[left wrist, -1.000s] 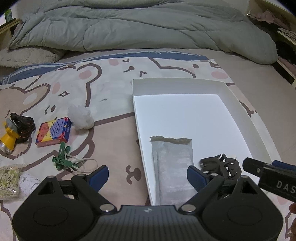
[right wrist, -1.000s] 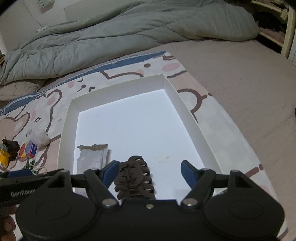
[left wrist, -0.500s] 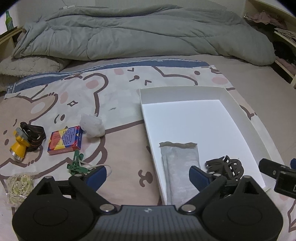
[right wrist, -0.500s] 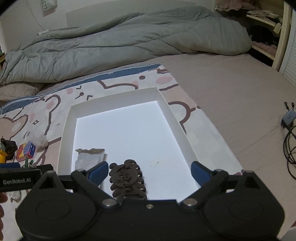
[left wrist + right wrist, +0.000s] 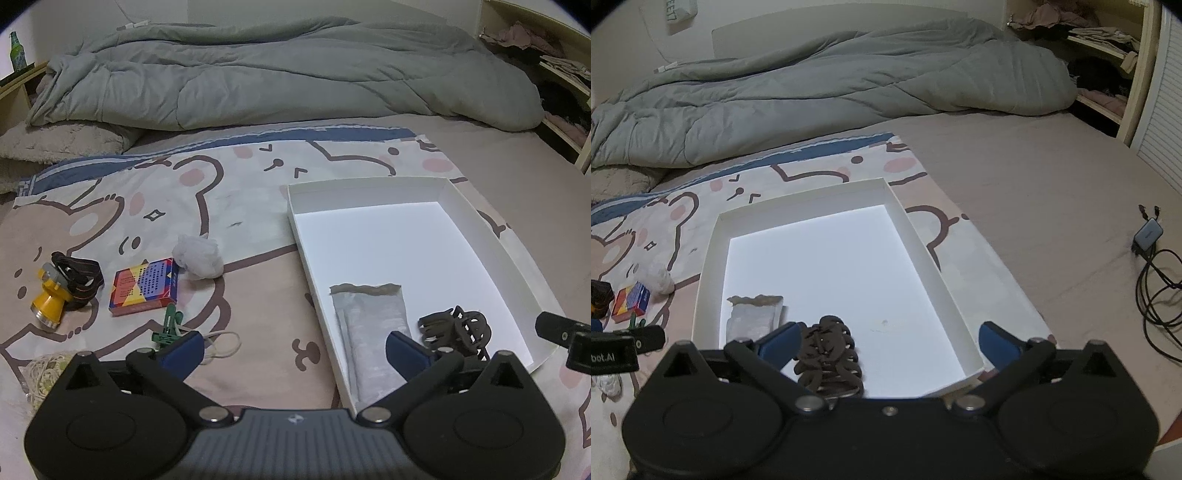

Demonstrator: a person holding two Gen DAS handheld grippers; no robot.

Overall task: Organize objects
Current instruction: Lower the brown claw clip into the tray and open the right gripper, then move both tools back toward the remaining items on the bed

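A white shallow box [image 5: 480, 229] [image 5: 923, 251] lies on the patterned sheet. Inside it, near the front, rest a grey foil pouch [image 5: 373, 321] [image 5: 753, 314] and a dark brown hair claw clip [image 5: 458, 326] [image 5: 829, 354]. My left gripper [image 5: 295, 350] is still opening, jaws wide apart over the box's left wall, nothing pressed between them. My right gripper [image 5: 886, 341] is also opening over the box's front; the claw clip lies free beside its left finger. Left of the box sit a card pack [image 5: 144, 286], a white wad [image 5: 199, 254], a yellow headlamp [image 5: 55, 295] and a green clip [image 5: 168, 326].
A rumpled grey duvet [image 5: 295, 85] fills the far side of the bed. Rubber bands [image 5: 221, 343] and a bag of bands [image 5: 40, 373] lie front left. A charger with black cables [image 5: 1156, 266] sits on the bare sheet at right. Shelves stand at the far right.
Both grippers opened wider and lifted back from the box. The right gripper's jaws spread away from the claw clip, which stays lying in the box.
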